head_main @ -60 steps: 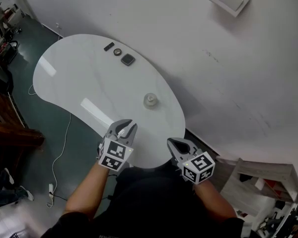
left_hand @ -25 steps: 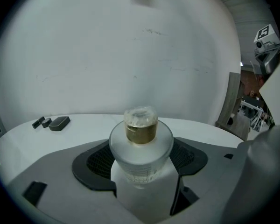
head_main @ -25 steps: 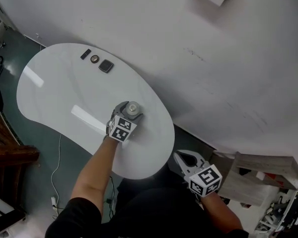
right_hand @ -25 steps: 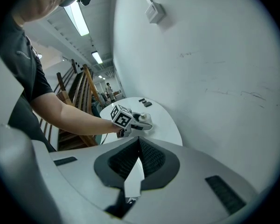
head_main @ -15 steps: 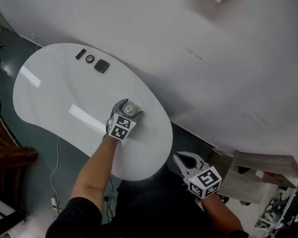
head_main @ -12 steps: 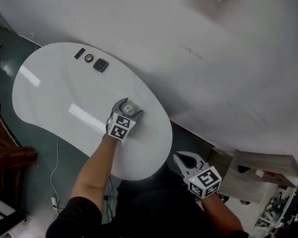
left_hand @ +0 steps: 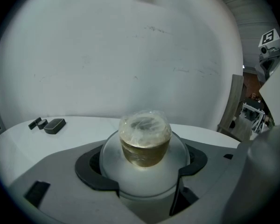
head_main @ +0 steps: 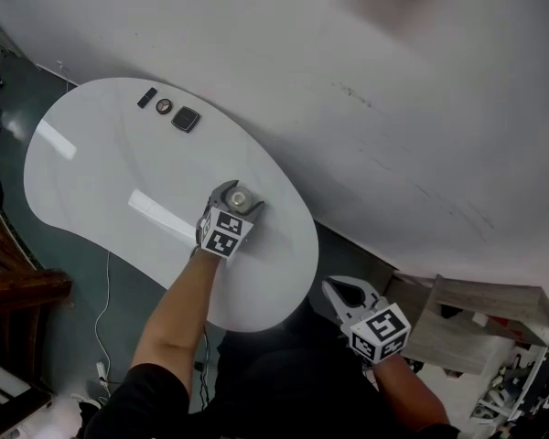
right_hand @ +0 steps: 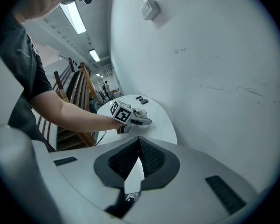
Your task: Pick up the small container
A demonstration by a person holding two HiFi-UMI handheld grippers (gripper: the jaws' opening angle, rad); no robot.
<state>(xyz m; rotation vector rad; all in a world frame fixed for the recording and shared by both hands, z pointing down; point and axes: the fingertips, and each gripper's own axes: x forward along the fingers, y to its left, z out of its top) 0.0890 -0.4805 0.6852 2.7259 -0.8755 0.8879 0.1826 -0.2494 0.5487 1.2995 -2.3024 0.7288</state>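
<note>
- Left gripper [head_main: 239,195], earlier at the near edge of the table [head_main: 91,172], is now reaching over its wall-side part, jaws clamping the container [left_hand: 144,139] at its white base.
- Right gripper [head_main: 340,289] is hanging just off the table's near edge, jaws closed.
- Container, film-covered, is showing brownish contents.
- Three dark items [head_main: 172,112] are lying at the table's far end.

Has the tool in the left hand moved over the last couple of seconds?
Yes. The left tool went forward from the table edge to the small container.
</note>
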